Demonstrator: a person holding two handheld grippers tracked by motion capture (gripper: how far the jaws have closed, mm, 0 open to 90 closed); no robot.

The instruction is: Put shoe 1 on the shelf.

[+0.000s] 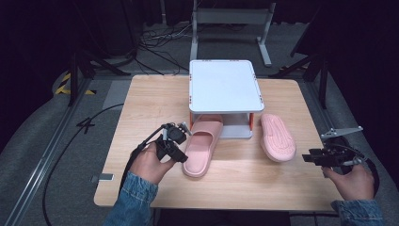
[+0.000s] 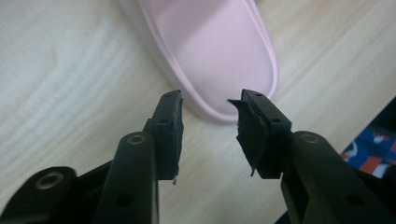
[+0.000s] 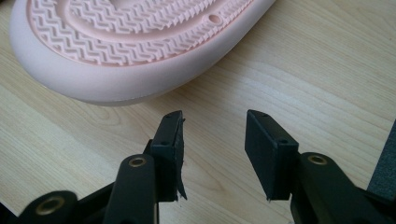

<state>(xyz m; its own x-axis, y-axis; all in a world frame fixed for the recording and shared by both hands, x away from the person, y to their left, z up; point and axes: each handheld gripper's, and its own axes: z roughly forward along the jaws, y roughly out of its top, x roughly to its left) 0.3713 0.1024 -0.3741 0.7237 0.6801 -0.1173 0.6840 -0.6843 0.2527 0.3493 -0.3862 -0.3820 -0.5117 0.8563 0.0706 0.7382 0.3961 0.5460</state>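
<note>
Two pink slippers lie on the wooden counter [image 1: 141,94], both close to the white two-tier rack [image 1: 224,89] that stands toward the upper middle of the high view. The upright slipper [image 1: 203,146] sits at the centre of that picture, sole down, with its toe end tucked under the rack's lower tier and its heel pointing toward the bottom of the frame. The overturned slipper [image 1: 277,136] lies right of centre, just beside the rack's right leg, with its ridged sole facing up.

The left claw [image 1: 181,136], held in the left hand [image 1: 148,162] at lower left of centre, hovers just beside the upright slipper's left edge. In the left gripper view its jaws stand moderately apart with nothing gripped; the slipper's rounded heel [image 2: 219,56] shows beyond and between the tips, in the upper middle of that frame, without any contact visible.

The right claw [image 1: 308,157], held in the right hand [image 1: 350,181] at the lower right edge of the high view, points toward the overturned slipper and stays clear of it. In the right gripper view its jaws are likewise half spread and empty over bare wood, while the zigzag-patterned sole [image 3: 130,37] spans the upper left of that frame, near the tips but apart from them.
</note>
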